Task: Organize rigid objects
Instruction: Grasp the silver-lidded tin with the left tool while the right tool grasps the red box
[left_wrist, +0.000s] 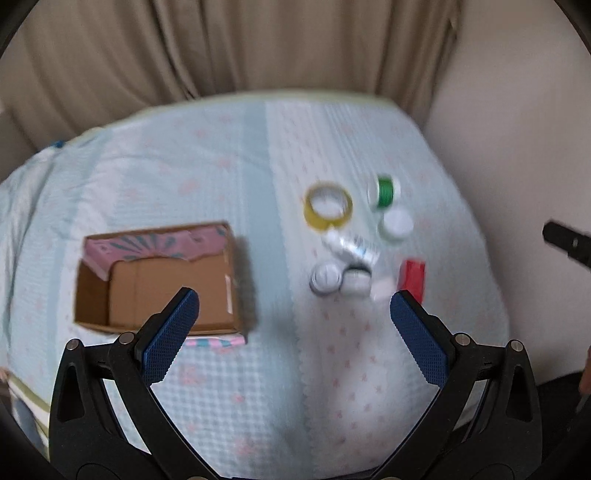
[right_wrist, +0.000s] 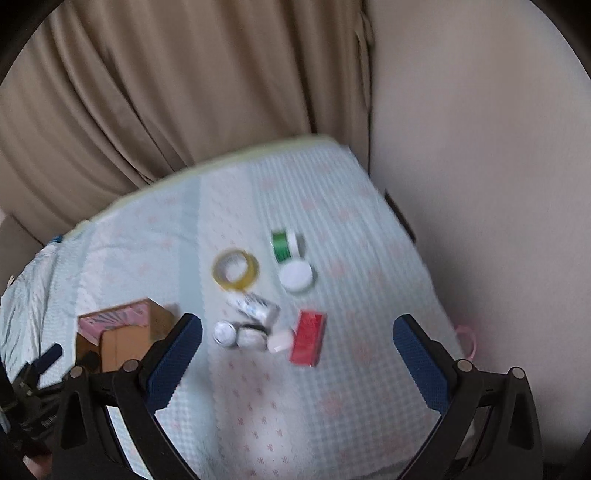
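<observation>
**Both tools wide and empty above the clutter**

The left tool (left_wrist: 293, 306) hovered with its fingers spread wide, holding nothing; the right tool (right_wrist: 297, 332) did the same. The items lay clustered on the cloth-covered tabletop (left_wrist: 221, 166): a yellow tape roll (left_wrist: 328, 206), a green spool (left_wrist: 385, 192), a white lid (left_wrist: 397, 222), a tube (left_wrist: 351, 247), two small jars (left_wrist: 325, 277), a white block (left_wrist: 382, 288) and a red box (left_wrist: 413, 275). The open carton (left_wrist: 159, 277) sat well apart to their left, apparently empty.

The likeliest trouble was the tight packing. The jars touched each other and lay just beside the tube and block, so fingers closing on one could nudge or roll its neighbours. The spool and jars looked round and liable to roll on the soft cloth. The red box lay near the right edge in the right wrist view, and a shove might send it off.

Both views were blurred by motion, so labels were unreadable and the white block's identity was uncertain. The left tool's finger covered part of the carton's floor.
</observation>
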